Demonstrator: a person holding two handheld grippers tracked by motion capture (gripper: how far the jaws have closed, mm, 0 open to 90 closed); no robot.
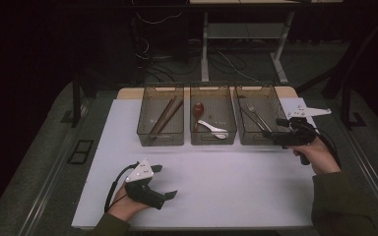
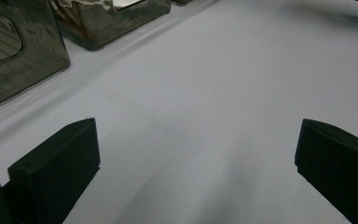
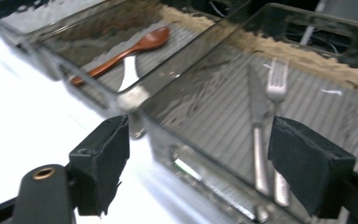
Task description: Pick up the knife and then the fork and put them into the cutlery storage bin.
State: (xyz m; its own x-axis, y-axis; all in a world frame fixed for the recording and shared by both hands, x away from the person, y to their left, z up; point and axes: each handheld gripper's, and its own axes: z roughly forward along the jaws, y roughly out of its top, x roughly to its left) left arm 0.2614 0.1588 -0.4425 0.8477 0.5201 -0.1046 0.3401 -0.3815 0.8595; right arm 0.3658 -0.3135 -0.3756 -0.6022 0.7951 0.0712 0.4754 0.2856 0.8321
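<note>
3 bins (image 1: 212,132), 2 grippers (image 1: 280,137)

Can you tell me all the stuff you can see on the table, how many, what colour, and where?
bins: 3, smoky clear, in a row at the far side of the mat
chopsticks: 2, brown, in the left bin
wooden spoon: 1, reddish brown, in the middle bin
white spoon: 1, white, in the middle bin
fork: 1, silver, in the right bin
knife: 1, silver, beside the fork
mat: 1, white, covering the table
left gripper: 1, black, open, near edge of mat
right gripper: 1, black, open, by the right bin
</note>
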